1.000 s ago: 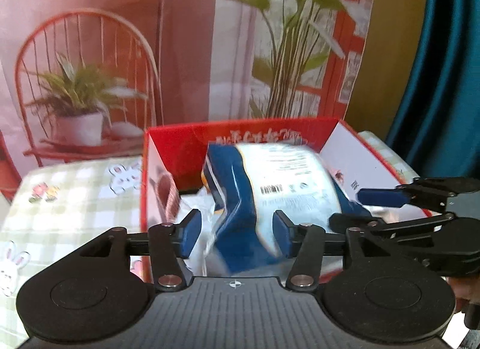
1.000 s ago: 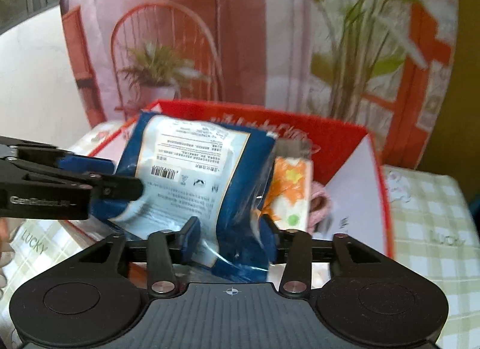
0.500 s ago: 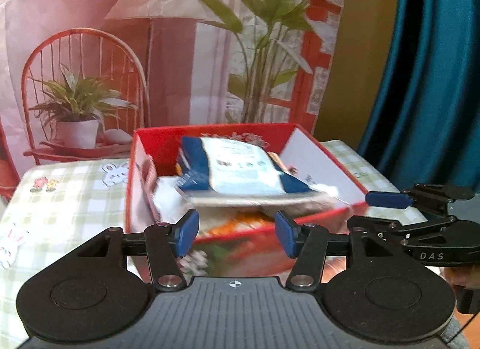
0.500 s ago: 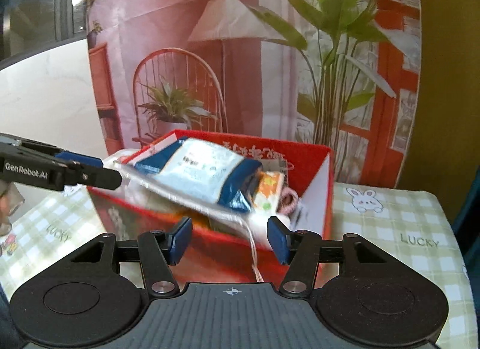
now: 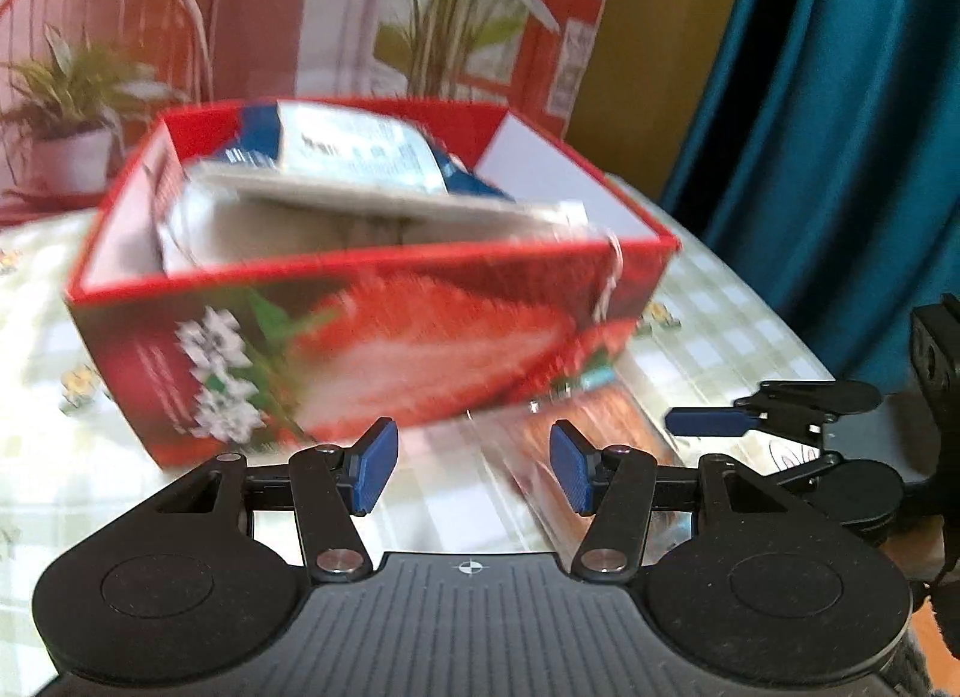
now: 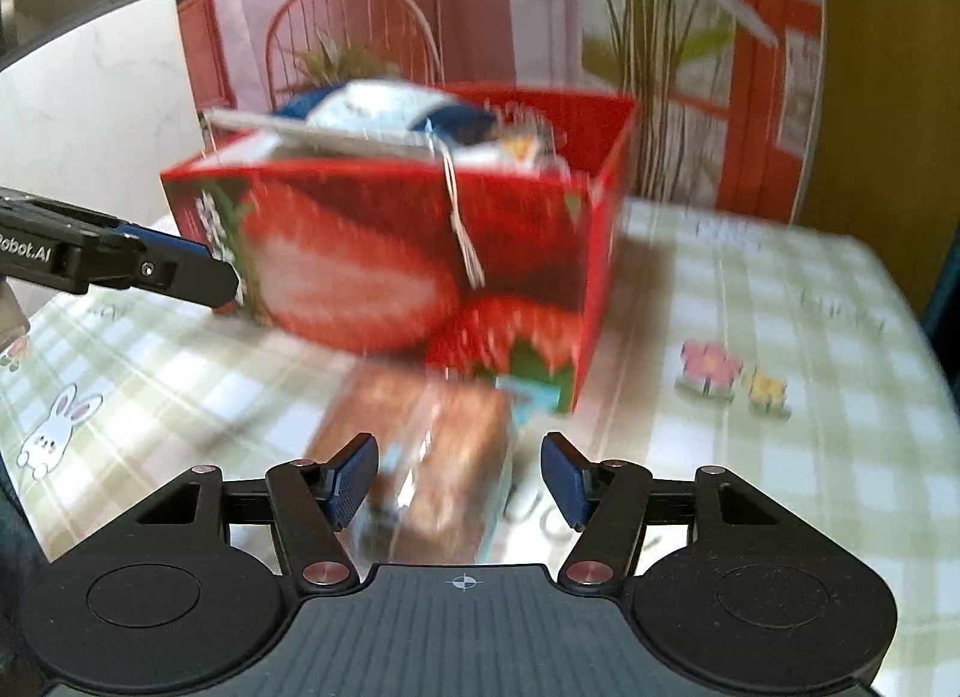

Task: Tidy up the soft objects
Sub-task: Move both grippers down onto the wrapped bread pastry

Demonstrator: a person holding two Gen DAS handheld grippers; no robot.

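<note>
A red strawberry-print box (image 5: 372, 337) stands on the checked tablecloth and also shows in the right wrist view (image 6: 420, 253). A blue and white soft packet (image 5: 360, 157) lies on top of other soft items inside it, as the right wrist view (image 6: 384, 109) shows too. A brown wrapped packet (image 6: 426, 457) lies on the cloth in front of the box, also in the left wrist view (image 5: 588, 433). My left gripper (image 5: 474, 466) is open and empty before the box. My right gripper (image 6: 459, 481) is open, low over the brown packet, not touching it.
The table carries a green checked cloth (image 6: 780, 337) with rabbit and flower prints. A printed backdrop (image 6: 480, 7) stands behind the box. A teal curtain (image 5: 840, 97) hangs at the right. The left gripper's finger (image 6: 174, 265) reaches in from the left of the right wrist view.
Both grippers let go of the blue and white packet, which now lies in the box. Both pulled back and down to the table in front of the box; the brown packet has come into view.
</note>
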